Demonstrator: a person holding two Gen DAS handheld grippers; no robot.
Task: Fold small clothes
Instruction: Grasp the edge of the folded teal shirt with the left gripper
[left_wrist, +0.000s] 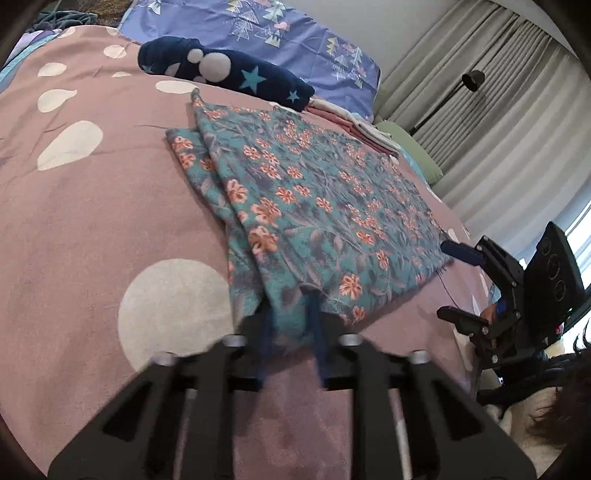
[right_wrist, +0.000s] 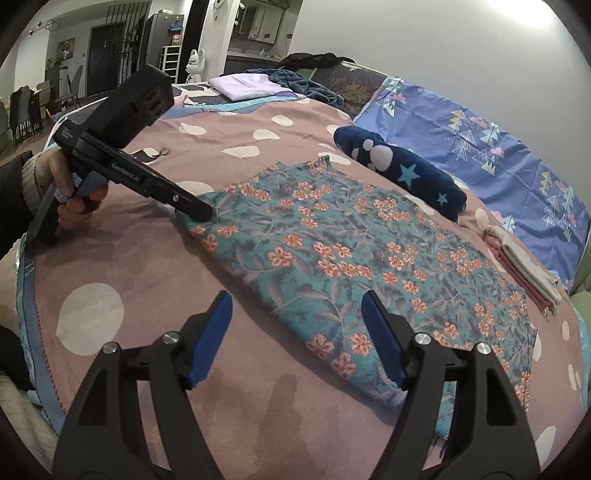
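Observation:
A teal floral garment (left_wrist: 314, 206) lies partly folded on the pink spotted bedspread (left_wrist: 92, 221); it also shows in the right wrist view (right_wrist: 351, 266). My left gripper (left_wrist: 291, 328) is shut on the garment's near corner; in the right wrist view its tip (right_wrist: 201, 212) sits at the garment's left corner. My right gripper (right_wrist: 297, 336) is open and empty, its blue fingers just above the garment's near edge. In the left wrist view the right gripper (left_wrist: 461, 284) is at the garment's right corner.
A rolled navy star-print cloth (left_wrist: 221, 75) lies behind the garment. A folded pink and white stack (right_wrist: 524, 266) sits at the right. A purple patterned pillow (right_wrist: 498, 155) and a folded lilac cloth (right_wrist: 247, 86) lie further back. Curtains and a lamp (left_wrist: 472, 79) stand beyond the bed.

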